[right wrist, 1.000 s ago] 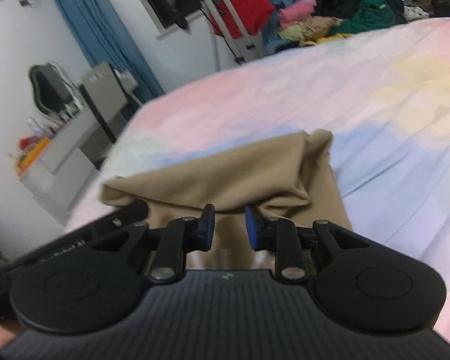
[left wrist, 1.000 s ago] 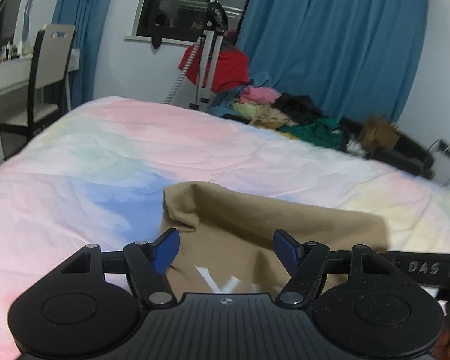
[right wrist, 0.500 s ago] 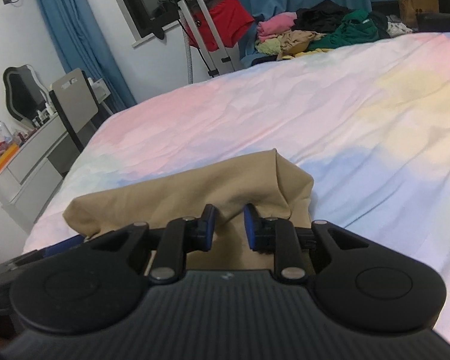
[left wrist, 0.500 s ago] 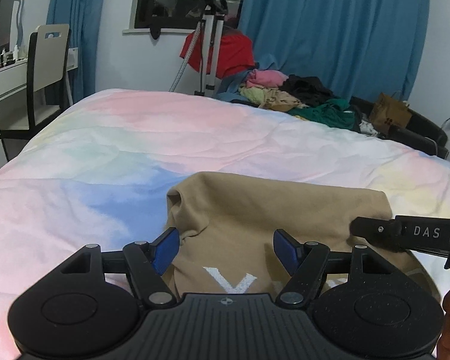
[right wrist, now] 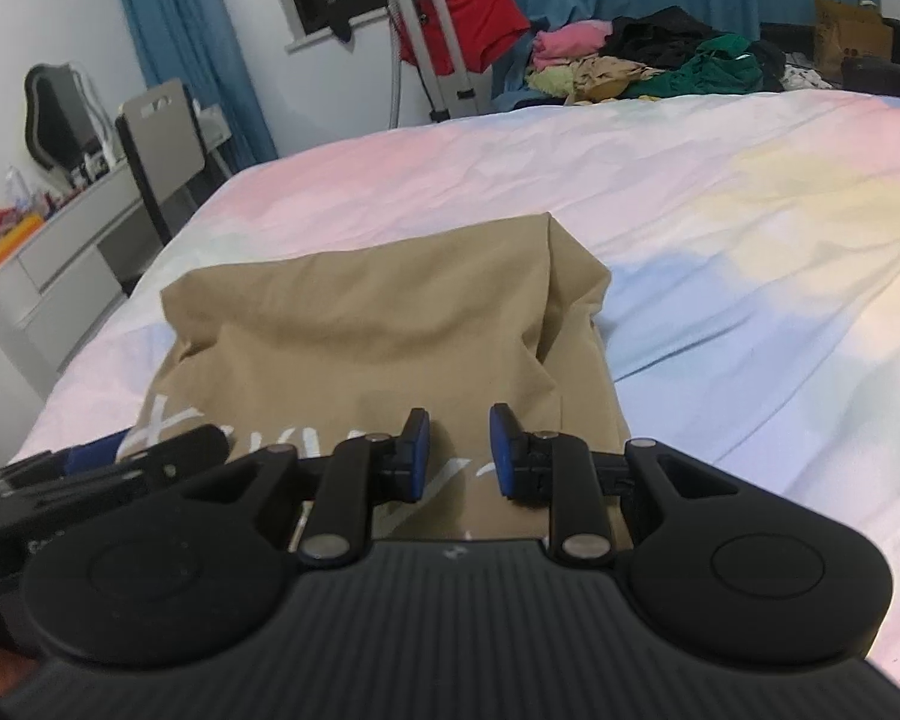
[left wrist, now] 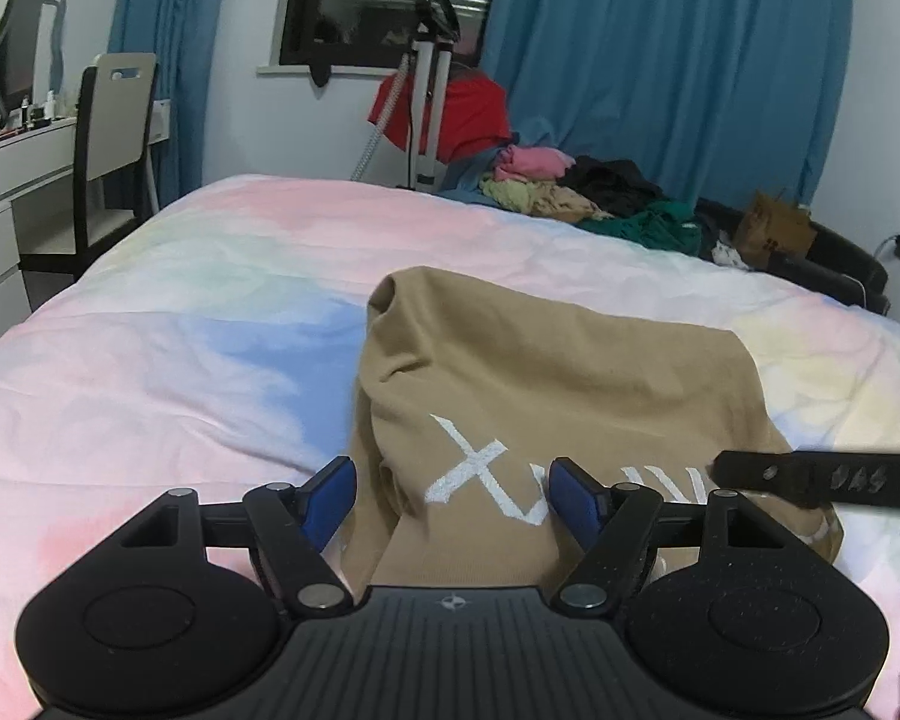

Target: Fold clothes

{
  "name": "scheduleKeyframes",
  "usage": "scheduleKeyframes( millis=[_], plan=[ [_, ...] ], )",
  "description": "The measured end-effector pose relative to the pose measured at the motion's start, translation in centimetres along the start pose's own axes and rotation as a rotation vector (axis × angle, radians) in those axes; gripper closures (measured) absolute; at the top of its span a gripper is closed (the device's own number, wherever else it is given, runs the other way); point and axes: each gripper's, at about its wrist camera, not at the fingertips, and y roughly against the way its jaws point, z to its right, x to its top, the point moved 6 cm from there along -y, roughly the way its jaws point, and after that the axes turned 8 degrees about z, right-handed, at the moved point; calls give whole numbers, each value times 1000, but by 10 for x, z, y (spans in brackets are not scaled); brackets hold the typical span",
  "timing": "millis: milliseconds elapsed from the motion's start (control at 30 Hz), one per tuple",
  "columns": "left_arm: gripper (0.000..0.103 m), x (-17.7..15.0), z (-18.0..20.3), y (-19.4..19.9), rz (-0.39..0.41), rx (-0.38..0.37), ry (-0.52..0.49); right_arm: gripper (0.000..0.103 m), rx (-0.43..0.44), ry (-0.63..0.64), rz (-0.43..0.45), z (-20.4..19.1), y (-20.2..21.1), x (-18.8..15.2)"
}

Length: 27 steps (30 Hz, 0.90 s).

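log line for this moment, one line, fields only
task: fold clothes | tan shirt: on bed | left gripper: open | right gripper: open, narrow gap

Blue curtains (left wrist: 660, 60), chair (left wrist: 114, 138) by white dresser (left wrist: 6, 180), dark window (left wrist: 384, 0).

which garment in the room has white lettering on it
The tan shirt on the bed, beneath both grippers; the piled clothes behind show no lettering.

A bedroom: bed (left wrist: 210, 312), curtains (left wrist: 660, 60) (blue), clothes pile (left wrist: 570, 192).
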Motion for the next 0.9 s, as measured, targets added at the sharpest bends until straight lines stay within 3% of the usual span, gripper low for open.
scheduleKeyframes(
  millis=[133, 367, 500, 700, 900],
  plan=[
    [28, 0, 1, 6, 16, 9, -28, 78, 24, -57, -24, 2, 10, 14],
    [26, -9, -3, 31, 26, 23, -28, 78, -43, 104, -139, -7, 24, 41],
    [26, -9, -4, 48, 28, 37, -22, 78, -6, 109, -197, -19, 38, 51],
    [25, -7, -1, 56, 46, 32, -8, 77, 28, 103, -136, -24, 53, 59],
    [25, 5, 0, 60, 95, 9, 29, 76, 59, -59, -15, 2, 48, 42]
  ],
)
